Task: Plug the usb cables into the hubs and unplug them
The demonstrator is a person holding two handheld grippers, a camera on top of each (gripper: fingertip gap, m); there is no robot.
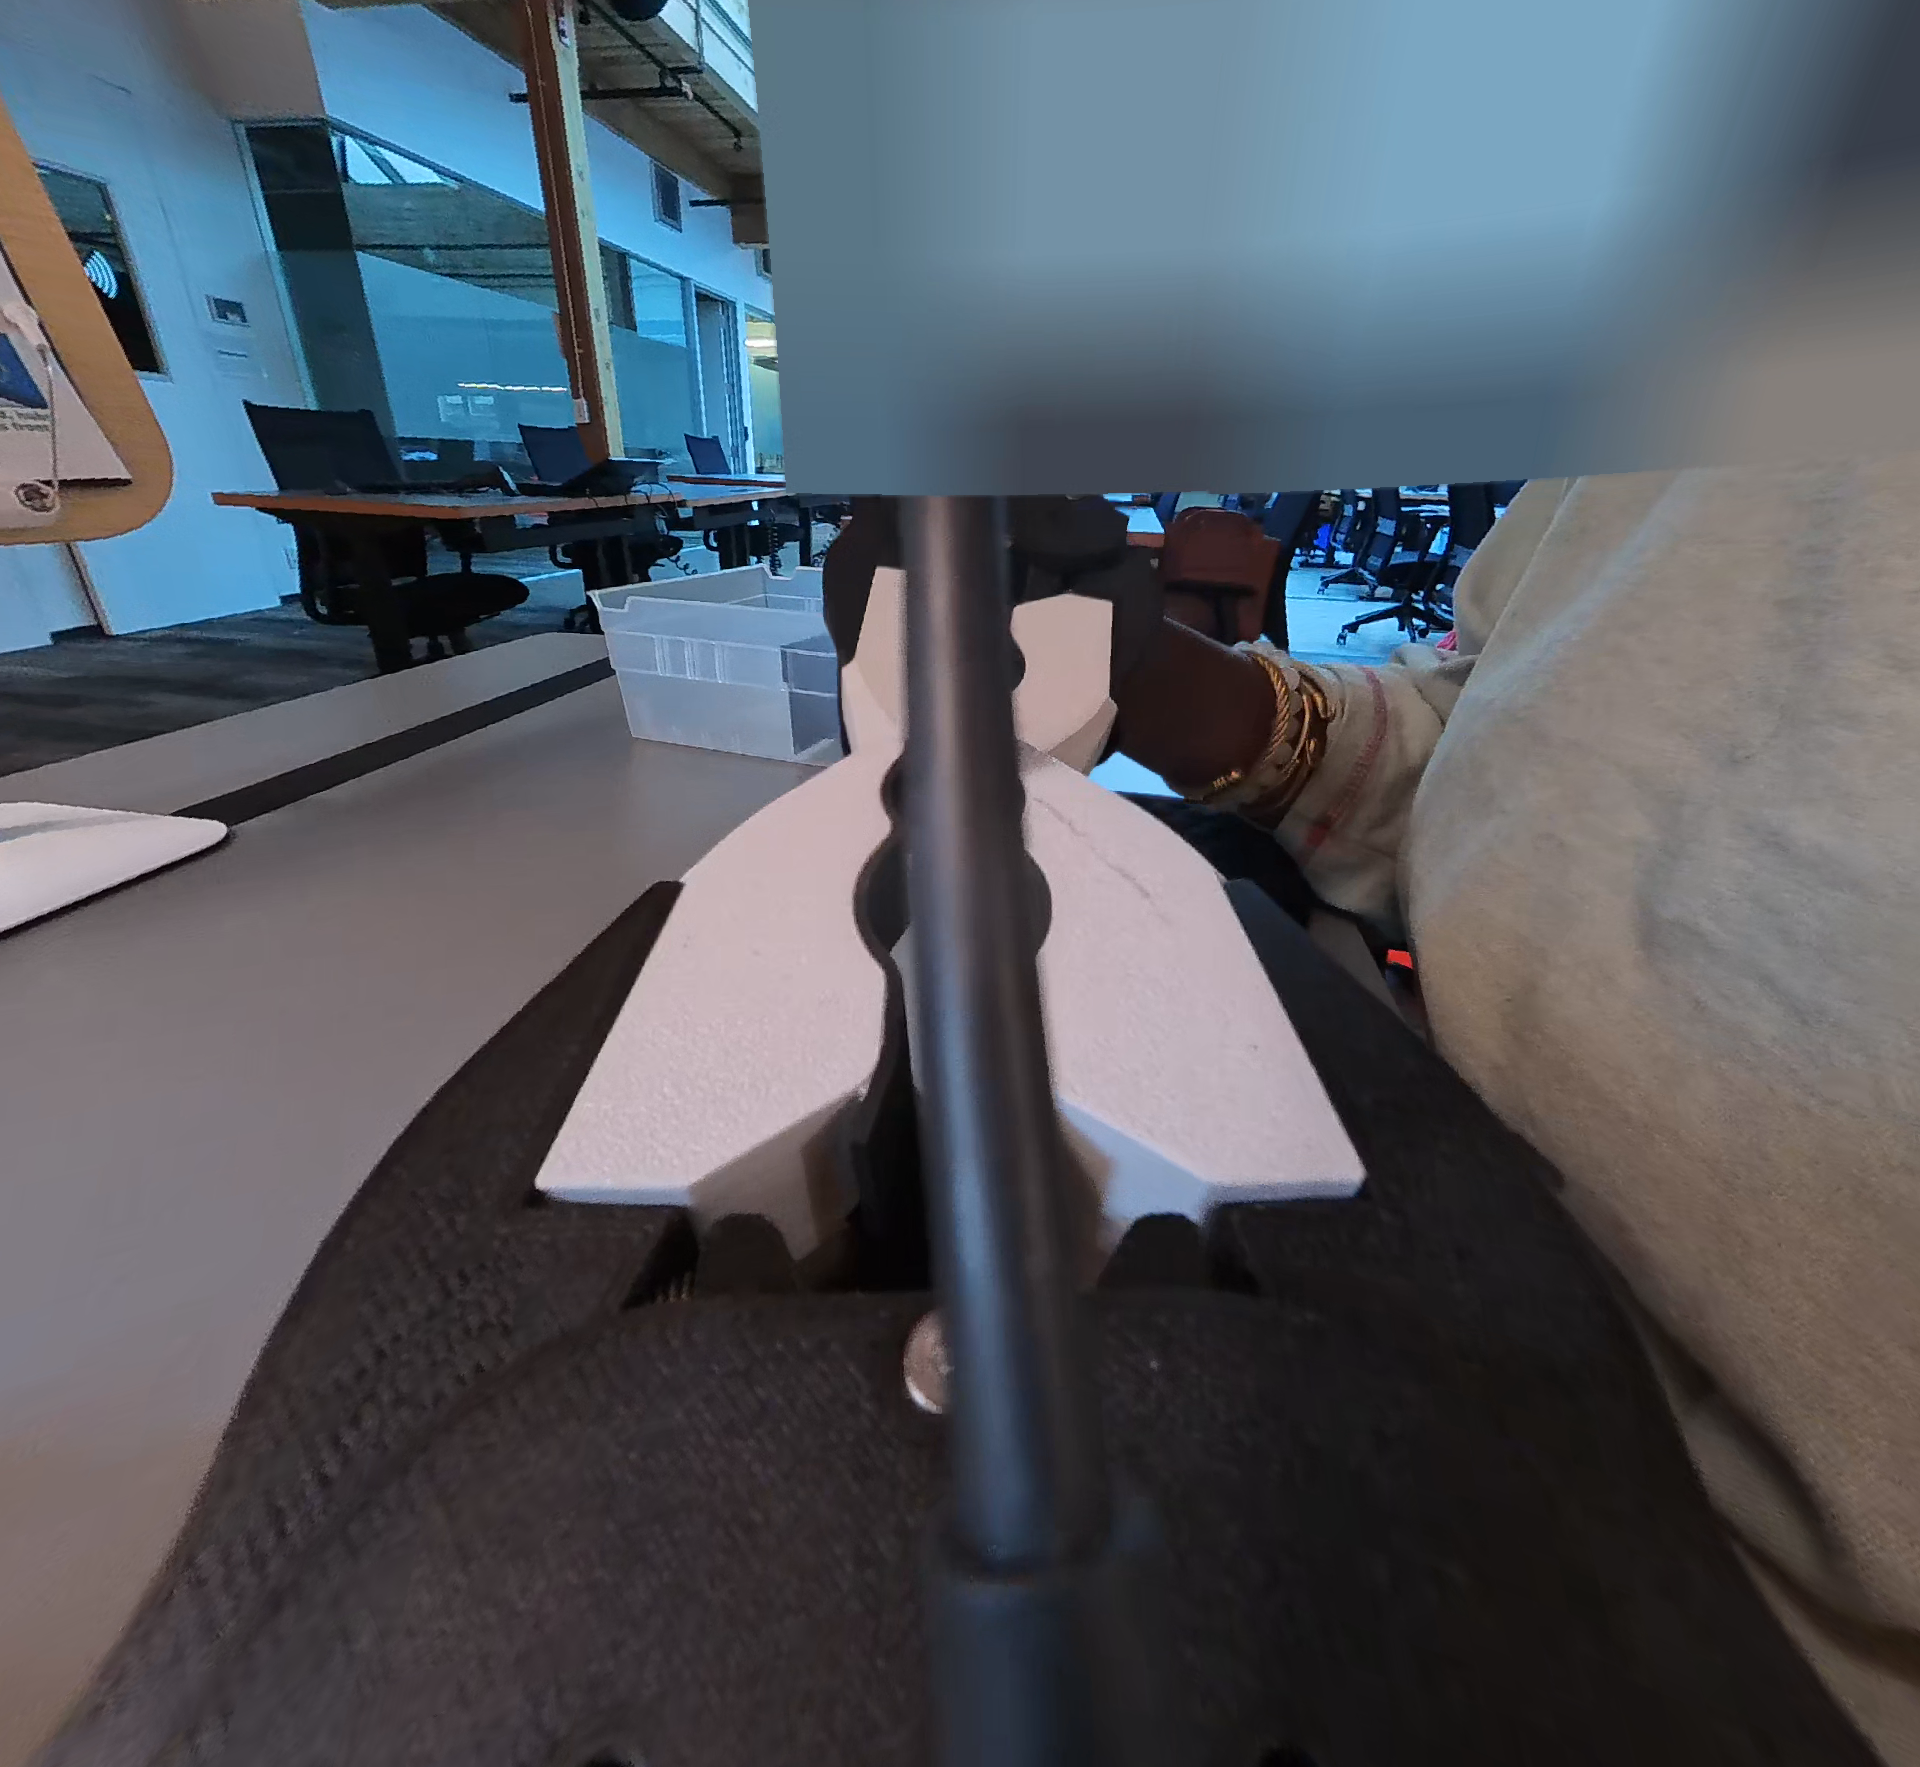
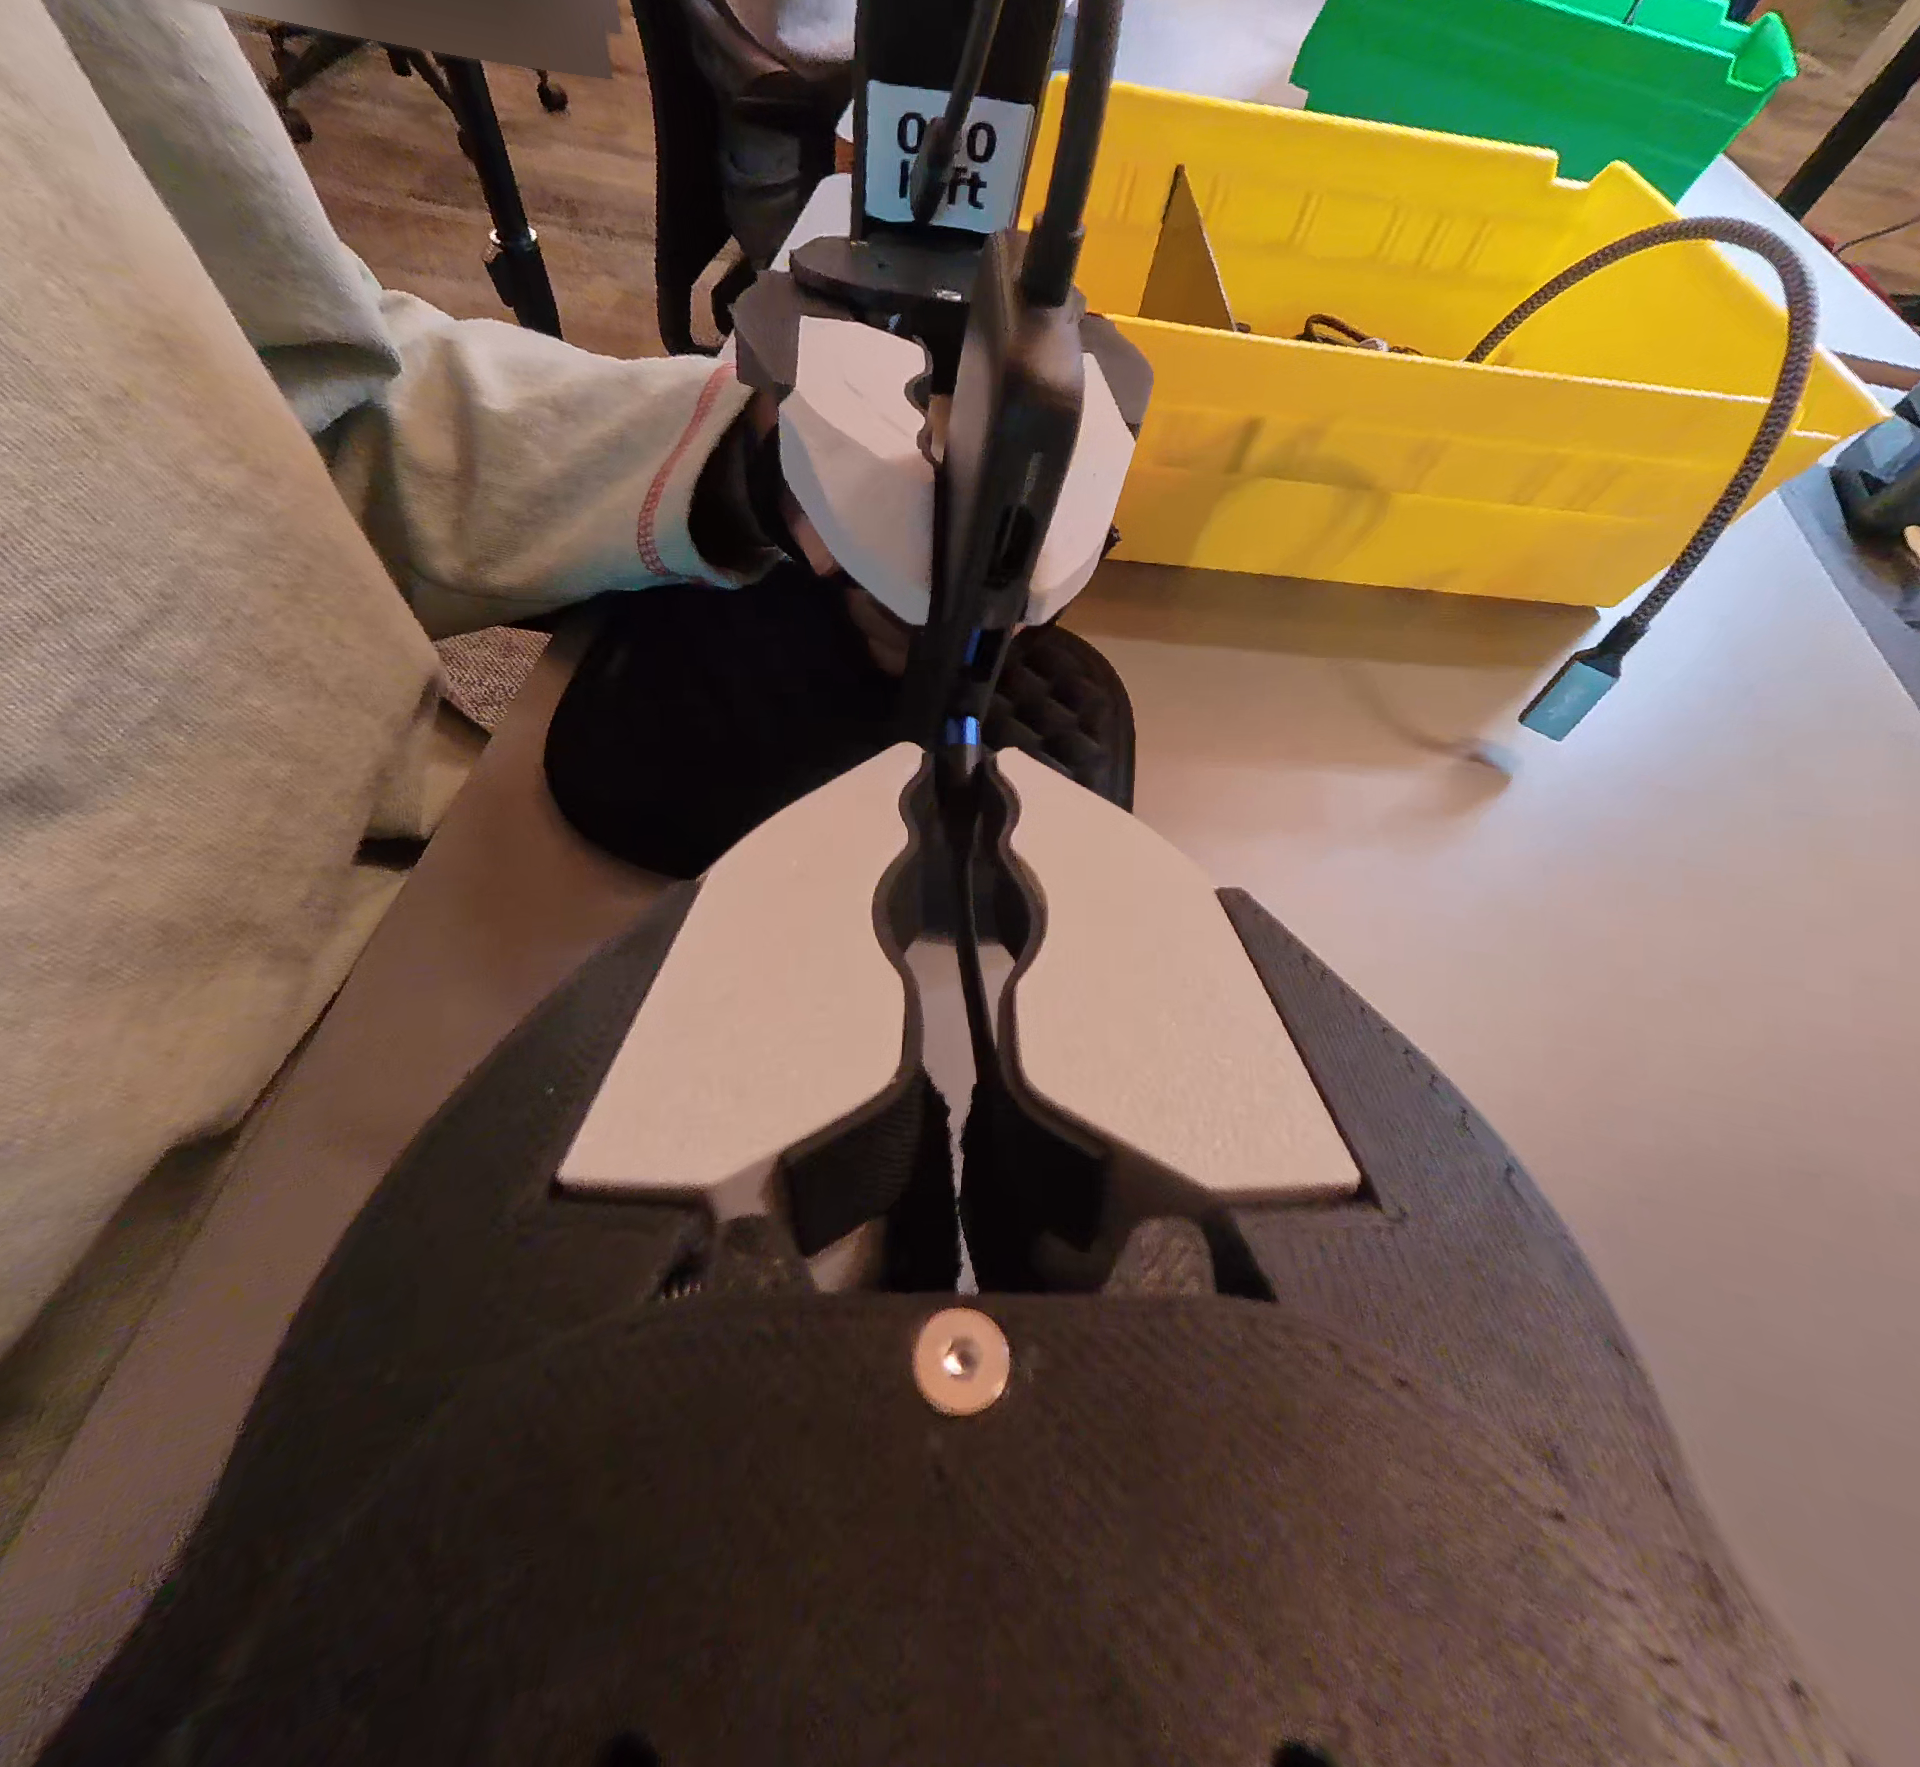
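Observation:
My left gripper (image 1: 961, 772) is shut on a flat dark grey hub (image 1: 966, 990), which I see edge-on between its white fingers. In the right wrist view the left gripper (image 2: 982, 611) faces me and holds the hub (image 2: 1023, 429) upright above the table edge. My right gripper (image 2: 961, 756) is shut on a blue metallic USB plug (image 2: 961, 738), and its thin black cable runs back between the fingers. The plug's tip meets the port end of the hub; I cannot tell how deep it sits. The right gripper's fingers (image 1: 1060, 678) show beyond the hub in the left wrist view.
A yellow bin (image 2: 1351, 429) with cables and a green bin (image 2: 1507, 55) stand behind the hub. A braided cable with a teal connector (image 2: 1569, 699) hangs just above the table at right. A clear plastic bin (image 1: 717, 668) stands farther off. A person's beige sleeve (image 2: 499, 470) is at left. My two grippers' fingertips are within a few centimetres of each other.

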